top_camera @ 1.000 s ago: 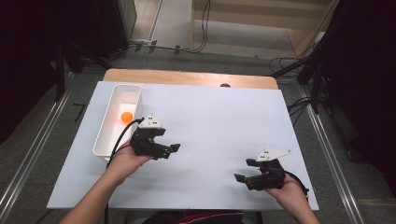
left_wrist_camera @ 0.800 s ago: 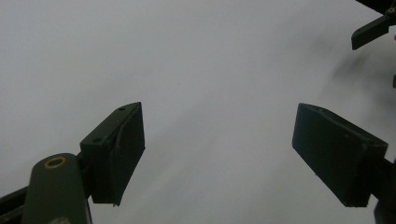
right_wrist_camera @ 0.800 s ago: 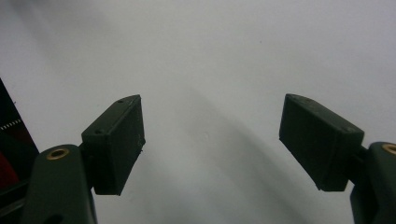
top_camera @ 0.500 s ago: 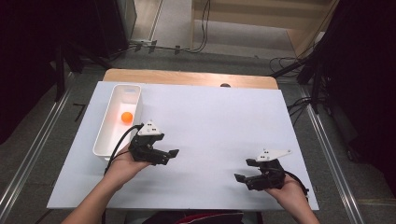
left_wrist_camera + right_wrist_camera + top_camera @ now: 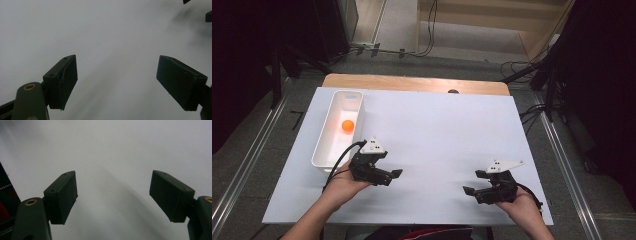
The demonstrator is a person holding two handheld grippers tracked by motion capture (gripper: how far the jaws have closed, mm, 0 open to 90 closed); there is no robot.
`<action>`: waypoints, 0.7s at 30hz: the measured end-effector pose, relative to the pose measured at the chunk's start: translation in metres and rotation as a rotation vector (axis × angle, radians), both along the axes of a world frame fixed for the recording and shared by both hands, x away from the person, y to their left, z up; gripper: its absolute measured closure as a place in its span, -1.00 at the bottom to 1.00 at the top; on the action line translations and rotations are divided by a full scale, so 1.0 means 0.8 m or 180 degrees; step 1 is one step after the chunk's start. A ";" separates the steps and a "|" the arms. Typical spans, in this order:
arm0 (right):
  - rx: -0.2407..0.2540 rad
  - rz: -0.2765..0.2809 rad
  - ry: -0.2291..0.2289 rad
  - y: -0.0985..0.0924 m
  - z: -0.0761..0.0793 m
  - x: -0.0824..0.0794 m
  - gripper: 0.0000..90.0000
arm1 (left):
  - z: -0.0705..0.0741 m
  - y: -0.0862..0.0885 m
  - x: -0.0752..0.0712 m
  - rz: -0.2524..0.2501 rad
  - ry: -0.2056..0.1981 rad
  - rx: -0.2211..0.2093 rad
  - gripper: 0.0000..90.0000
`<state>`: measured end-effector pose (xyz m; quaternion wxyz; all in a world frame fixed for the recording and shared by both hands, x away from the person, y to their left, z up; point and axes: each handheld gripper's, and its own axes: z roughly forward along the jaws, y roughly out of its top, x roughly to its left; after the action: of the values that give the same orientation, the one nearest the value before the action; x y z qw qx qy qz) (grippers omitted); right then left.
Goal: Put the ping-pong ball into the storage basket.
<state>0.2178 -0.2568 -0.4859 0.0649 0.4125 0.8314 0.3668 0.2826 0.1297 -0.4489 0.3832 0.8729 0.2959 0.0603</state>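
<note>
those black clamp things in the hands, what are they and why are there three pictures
They are hand-held grasping tools, one in each of a person's hands. The high view looks down on the table: the left tool sits near a white tray with an orange ball in it, and the right tool sits at the other side. The other two pictures come from cameras riding on each tool, looking along its two black jaws at the white table sheet. Both tools are open and hold nothing.

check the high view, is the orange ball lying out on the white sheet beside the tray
No, the orange ball lies inside the white tray, up the table from the left gripper.
</note>
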 end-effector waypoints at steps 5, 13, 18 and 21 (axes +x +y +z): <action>0.0002 0.0003 0.0007 0.001 0.000 0.000 -0.54 | -0.007 0.002 -0.006 -0.0064 0.0033 0.0035 -0.63; 0.0004 0.0003 0.0006 0.001 0.000 0.000 -0.54 | -0.014 0.009 -0.012 -0.0175 0.0054 0.0056 -0.63; 0.0013 0.0004 -0.0007 0.000 0.001 -0.001 -0.54 | -0.014 0.015 -0.016 -0.0203 0.0027 0.0065 -0.63; 0.0023 -0.0007 0.0004 0.000 0.001 -0.001 -0.54 | -0.016 0.019 -0.017 -0.0208 0.0010 0.0067 -0.63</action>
<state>0.2170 -0.2567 -0.4851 0.0633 0.4138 0.8296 0.3695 0.2689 0.1447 -0.4614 0.3753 0.8862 0.2672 0.0495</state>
